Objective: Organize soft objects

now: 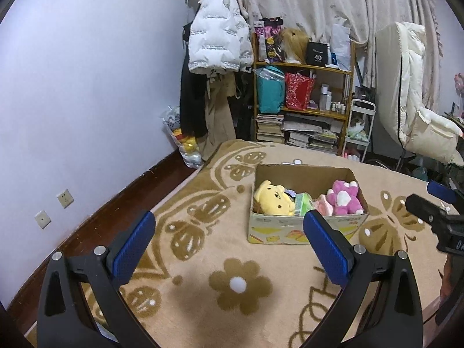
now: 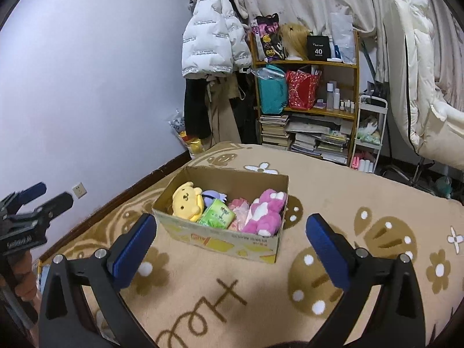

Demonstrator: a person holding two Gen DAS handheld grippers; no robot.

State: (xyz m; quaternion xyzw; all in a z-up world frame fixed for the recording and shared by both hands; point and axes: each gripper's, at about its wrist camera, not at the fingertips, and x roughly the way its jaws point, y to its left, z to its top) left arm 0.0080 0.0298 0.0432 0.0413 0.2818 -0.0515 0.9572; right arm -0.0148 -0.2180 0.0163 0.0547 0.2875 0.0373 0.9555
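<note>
An open cardboard box (image 1: 290, 232) (image 2: 232, 239) stands on a beige blanket with brown flowers (image 1: 203, 261) (image 2: 333, 197). Inside lie a yellow plush (image 1: 272, 198) (image 2: 187, 201), a green tissue pack (image 1: 303, 204) (image 2: 217, 217), a pale pink soft item (image 2: 239, 211) and a pink-and-white plush (image 1: 345, 197) (image 2: 265, 211). My left gripper (image 1: 229, 232) is open and empty, in front of the box. My right gripper (image 2: 232, 235) is open and empty, in front of the box. Each gripper shows at the edge of the other's view (image 1: 426, 206) (image 2: 37, 203).
Behind the bed a wooden shelf (image 1: 304, 69) (image 2: 304, 63) holds bags, bottles and stacked books. A white puffer jacket (image 1: 217, 34) hangs left of it. A padded white chair (image 1: 411, 92) stands right. A dark baseboard (image 1: 101, 211) and wall sockets (image 1: 65, 198) run along the left.
</note>
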